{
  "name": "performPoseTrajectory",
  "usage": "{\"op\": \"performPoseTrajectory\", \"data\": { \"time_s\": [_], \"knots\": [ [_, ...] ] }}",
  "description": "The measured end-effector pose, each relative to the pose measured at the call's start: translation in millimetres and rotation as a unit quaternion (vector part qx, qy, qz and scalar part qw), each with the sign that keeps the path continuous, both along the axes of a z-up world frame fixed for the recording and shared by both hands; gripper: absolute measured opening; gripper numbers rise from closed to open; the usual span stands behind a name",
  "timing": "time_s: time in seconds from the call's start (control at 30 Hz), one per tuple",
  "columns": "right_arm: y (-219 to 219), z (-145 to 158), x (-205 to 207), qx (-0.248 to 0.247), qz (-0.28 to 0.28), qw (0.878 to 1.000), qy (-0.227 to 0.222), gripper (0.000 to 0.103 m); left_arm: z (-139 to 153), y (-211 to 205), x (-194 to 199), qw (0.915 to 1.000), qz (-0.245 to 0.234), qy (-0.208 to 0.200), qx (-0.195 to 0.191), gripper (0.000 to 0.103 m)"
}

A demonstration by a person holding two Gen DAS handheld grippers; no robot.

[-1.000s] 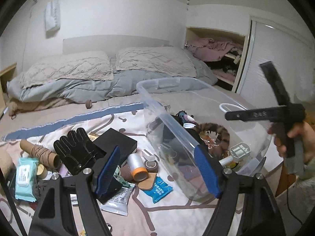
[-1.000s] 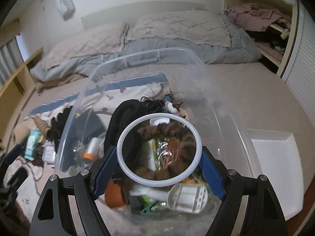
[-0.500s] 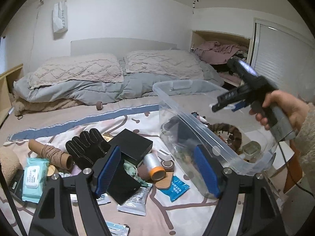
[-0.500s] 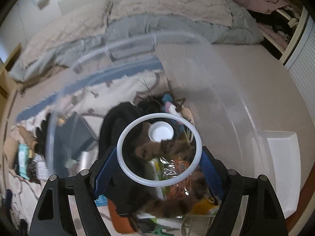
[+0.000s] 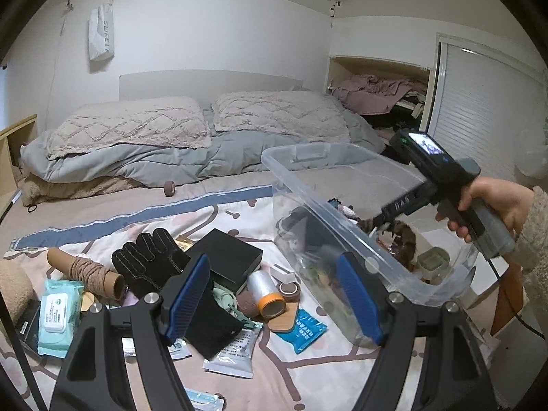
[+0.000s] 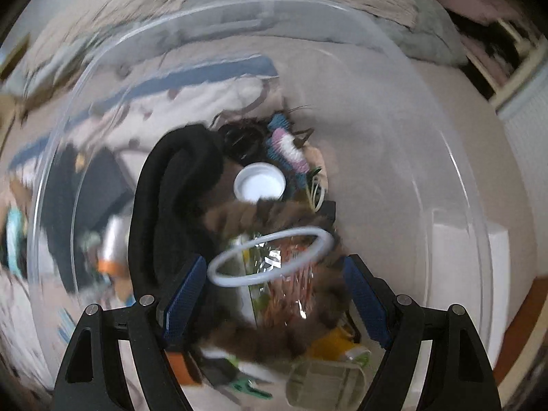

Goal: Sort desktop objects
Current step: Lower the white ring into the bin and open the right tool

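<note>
A clear plastic bin point(image 5: 342, 236) stands on the bed at the right, holding several things. In the right wrist view a white ring point(image 6: 270, 255) lies tilted between and just beyond my open right gripper point(image 6: 274, 294), free of the pads, over the bin's contents: a black cloth point(image 6: 174, 198), a white cap point(image 6: 259, 182), a brown furry piece point(image 6: 274, 212). The right gripper body point(image 5: 435, 174) hangs over the bin in the left wrist view. My left gripper point(image 5: 274, 294) is open and empty above the clutter: black glove point(image 5: 150, 260), black box point(image 5: 226, 257), tape roll point(image 5: 267, 294).
A wet-wipe pack point(image 5: 56, 311), a cardboard tube point(image 5: 85, 272), sachets point(image 5: 233, 352) and a blue packet point(image 5: 304, 330) lie on the patterned sheet. Pillows point(image 5: 137, 126) and a grey duvet are at the back. The bed edge is right of the bin.
The right gripper moved down toward the bin's contents and opened; the white ring it held has come loose and tilted. The left gripper rose and pulled back a little.
</note>
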State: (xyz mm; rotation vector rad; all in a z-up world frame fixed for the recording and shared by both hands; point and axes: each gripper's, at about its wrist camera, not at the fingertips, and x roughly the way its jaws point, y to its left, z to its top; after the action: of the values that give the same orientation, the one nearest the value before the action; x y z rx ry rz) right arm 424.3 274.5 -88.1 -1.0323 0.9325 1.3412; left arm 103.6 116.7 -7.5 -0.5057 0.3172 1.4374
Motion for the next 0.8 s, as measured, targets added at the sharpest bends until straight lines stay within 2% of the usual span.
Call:
{"op": "performPoseTrajectory", "data": {
  "time_s": [0.17,0.47,0.53,0.63,0.7,0.8],
  "knots": [
    [-11.0,-5.3,-7.8,-0.014,0.029,0.999,-0.034,0.082,2.1,-2.1,0.2,1.0,-0.003,-0.006,0.0,0.077],
    [-16.8,5.1,0.6,0.007,0.013,1.0,-0.012,0.082,2.8,-4.5,3.0,1.0,-0.007,-0.003,0.0,0.077],
    [-18.4,6.6,2.7,0.008,0.009,1.0,0.003,0.082,2.7,-4.9,3.4,1.0,-0.009,-0.003,-0.001,0.077],
    [-17.9,4.6,15.3,-0.008,-0.025,0.996,0.08,0.082,3.1,-5.5,4.0,0.9999,-0.011,-0.006,-0.002,0.077],
    [-16.1,-1.6,23.1,-0.028,-0.05,0.989,0.137,0.082,3.8,-5.9,4.3,0.9999,-0.013,-0.008,-0.001,0.077],
    [-12.7,-6.7,21.6,-0.035,-0.058,0.989,0.133,0.082,4.6,-6.5,5.3,0.9999,-0.014,-0.007,0.001,0.077]
  ]
}}
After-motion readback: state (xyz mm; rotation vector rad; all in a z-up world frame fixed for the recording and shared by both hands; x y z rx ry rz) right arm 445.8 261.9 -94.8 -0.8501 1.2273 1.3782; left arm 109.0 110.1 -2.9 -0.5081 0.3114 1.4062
